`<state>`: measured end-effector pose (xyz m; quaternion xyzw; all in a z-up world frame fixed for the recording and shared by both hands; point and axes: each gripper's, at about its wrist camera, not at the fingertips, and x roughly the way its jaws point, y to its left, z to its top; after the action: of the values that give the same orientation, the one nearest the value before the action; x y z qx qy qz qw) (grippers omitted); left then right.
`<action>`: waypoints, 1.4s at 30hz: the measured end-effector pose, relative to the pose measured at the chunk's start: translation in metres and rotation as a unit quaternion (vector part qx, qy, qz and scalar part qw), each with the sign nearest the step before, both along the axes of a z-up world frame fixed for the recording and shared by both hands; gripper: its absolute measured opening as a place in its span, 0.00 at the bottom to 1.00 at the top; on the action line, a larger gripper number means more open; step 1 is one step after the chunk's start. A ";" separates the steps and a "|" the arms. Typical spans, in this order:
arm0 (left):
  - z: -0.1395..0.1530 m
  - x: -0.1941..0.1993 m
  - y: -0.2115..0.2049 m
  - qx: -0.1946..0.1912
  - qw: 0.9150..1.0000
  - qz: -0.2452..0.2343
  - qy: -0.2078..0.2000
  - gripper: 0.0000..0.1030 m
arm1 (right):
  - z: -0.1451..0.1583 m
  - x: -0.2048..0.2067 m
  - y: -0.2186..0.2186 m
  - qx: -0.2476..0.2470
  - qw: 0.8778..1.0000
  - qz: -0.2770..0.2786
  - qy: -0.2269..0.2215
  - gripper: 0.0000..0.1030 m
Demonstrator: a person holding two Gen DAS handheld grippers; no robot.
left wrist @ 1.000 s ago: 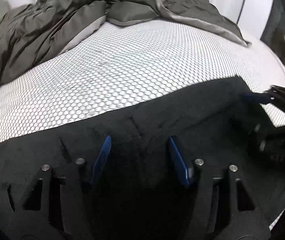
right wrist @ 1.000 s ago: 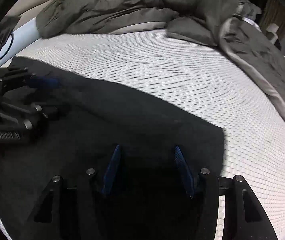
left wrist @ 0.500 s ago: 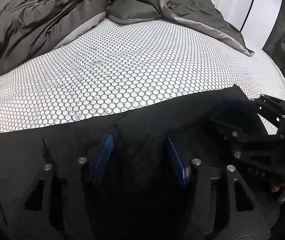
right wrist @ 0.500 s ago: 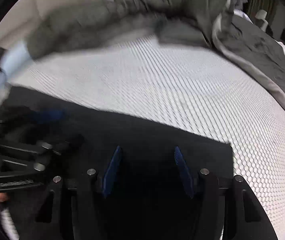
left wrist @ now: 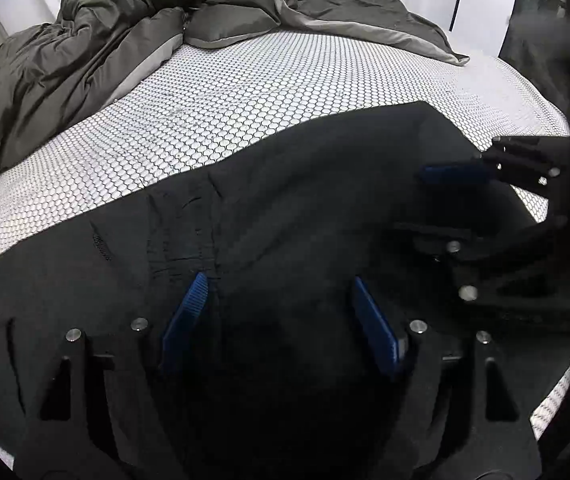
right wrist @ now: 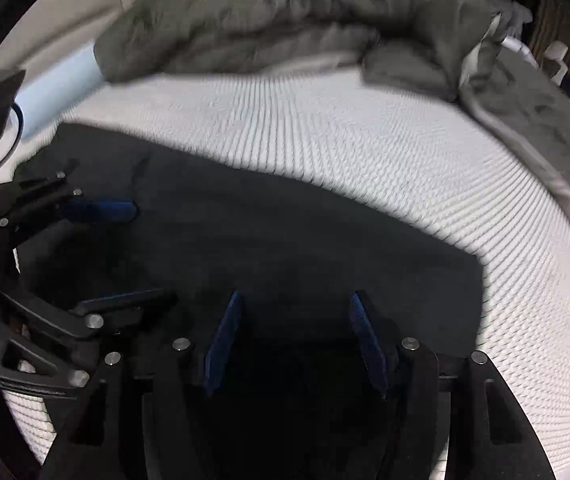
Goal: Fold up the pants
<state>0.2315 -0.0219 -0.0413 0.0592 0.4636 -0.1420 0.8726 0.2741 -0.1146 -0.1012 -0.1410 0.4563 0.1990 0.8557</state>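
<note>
Black pants (left wrist: pixel 305 208) lie flat on the white honeycomb mattress (left wrist: pixel 245 92), also in the right wrist view (right wrist: pixel 285 240). My left gripper (left wrist: pixel 279 284) is open just above the pants near the crotch seam, its blue pads apart. My right gripper (right wrist: pixel 295 300) is open over the pants near their right end. The right gripper shows at the right of the left wrist view (left wrist: pixel 437 200), open. The left gripper shows at the left of the right wrist view (right wrist: pixel 137 252), open. Neither holds cloth.
A rumpled dark grey duvet (left wrist: pixel 105 40) and pillow (left wrist: pixel 229 24) lie across the far side of the bed, also in the right wrist view (right wrist: pixel 285 24). A white wall (left wrist: pixel 481 4) stands at the far right. The mattress edge (right wrist: pixel 25 412) is near my left.
Both grippers have lifted and shifted a little over the pants and stay open. The right wrist view has swung, now blurred. The pants lie as before.
</note>
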 end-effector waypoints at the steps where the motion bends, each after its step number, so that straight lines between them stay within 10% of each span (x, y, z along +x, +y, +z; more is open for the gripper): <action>1: 0.003 -0.002 0.001 0.005 1.000 -0.002 -0.004 0.66 | -0.009 0.000 -0.002 -0.026 1.000 -0.008 -0.001 0.56; 7: 0.031 -0.045 0.008 -0.004 0.999 0.013 -0.029 0.70 | 0.006 -0.020 -0.054 -0.048 0.995 -0.083 -0.038 0.57; 11: 0.021 -0.062 -0.014 -0.006 0.999 -0.032 -0.025 0.71 | 0.023 -0.040 -0.043 0.020 0.999 -0.037 -0.033 0.57; 17: 0.009 -0.075 -0.015 0.040 0.998 -0.037 -0.030 0.73 | -0.002 -0.036 -0.043 -0.009 1.000 -0.029 0.001 0.59; 22: 0.024 -0.091 -0.009 -0.010 0.998 -0.024 -0.050 0.72 | 0.014 -0.062 -0.092 0.048 0.994 -0.096 -0.005 0.59; 26: 0.016 -0.100 -0.035 -0.010 0.996 -0.084 -0.038 0.74 | 0.024 -0.078 -0.057 0.092 0.995 -0.028 -0.015 0.60; 29: -0.003 -0.100 -0.037 0.059 0.993 -0.092 -0.035 0.75 | -0.006 -0.071 -0.035 0.018 1.000 0.005 -0.004 0.60; 35: 0.009 -0.114 0.002 0.040 0.997 -0.035 -0.054 0.75 | 0.005 -0.085 -0.097 0.057 0.997 -0.050 -0.009 0.60; 42: 0.013 -0.128 -0.047 -0.005 0.991 -0.125 -0.050 0.76 | 0.018 -0.134 -0.046 0.087 0.996 0.016 -0.023 0.60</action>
<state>0.1038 -0.0688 -0.0286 0.1193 0.4073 -0.2491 0.8705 0.1402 -0.1609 -0.0830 -0.0778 0.4155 0.2481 0.8716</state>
